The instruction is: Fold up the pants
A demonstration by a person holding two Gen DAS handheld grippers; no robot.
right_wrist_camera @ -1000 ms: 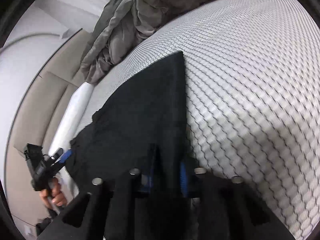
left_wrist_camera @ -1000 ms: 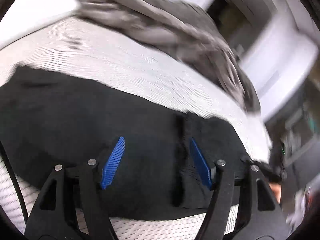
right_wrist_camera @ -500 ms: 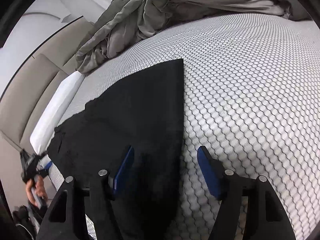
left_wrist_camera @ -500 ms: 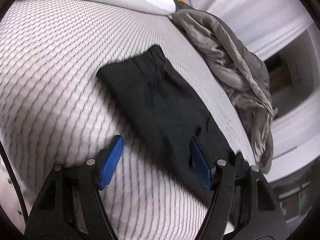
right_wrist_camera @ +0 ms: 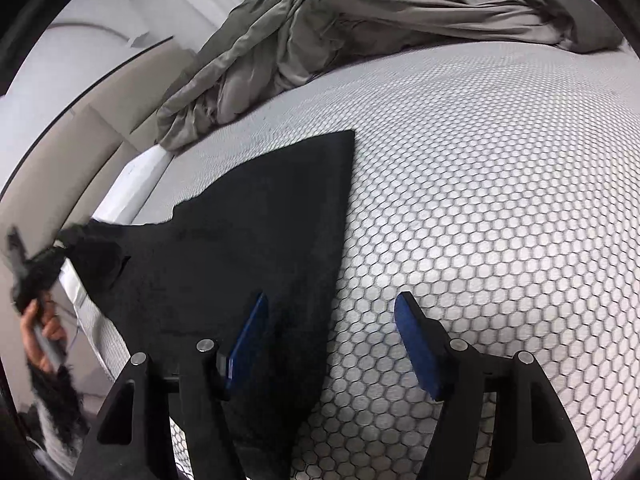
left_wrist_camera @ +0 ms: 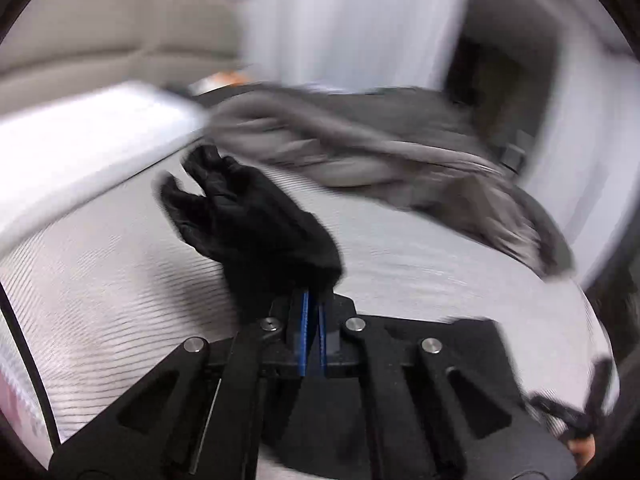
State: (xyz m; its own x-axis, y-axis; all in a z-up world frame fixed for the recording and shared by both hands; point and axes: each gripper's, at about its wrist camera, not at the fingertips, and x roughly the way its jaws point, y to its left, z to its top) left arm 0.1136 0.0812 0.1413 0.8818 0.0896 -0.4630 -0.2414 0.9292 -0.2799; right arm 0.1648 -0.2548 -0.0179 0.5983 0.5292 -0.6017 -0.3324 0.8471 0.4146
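The black fabric pants [right_wrist_camera: 256, 248] lay flat on the honeycomb-patterned white mattress [right_wrist_camera: 500, 208]. The left gripper [left_wrist_camera: 313, 312], clamped on one bunched end, risked dragging the fold askew, since the right gripper [right_wrist_camera: 332, 344] hovered spread, holding nothing.

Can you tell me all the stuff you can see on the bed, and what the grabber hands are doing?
pants: one, black, flat on the mattress, one end lifted by the left gripper
blanket: one, grey, crumpled at the far edge of the bed
mattress: one, white with honeycomb pattern, under everything
headboard: one, beige, behind the bed
left gripper: one, black with blue pads, shut on the pants
right gripper: one, black with blue pads, open above the pants' edge
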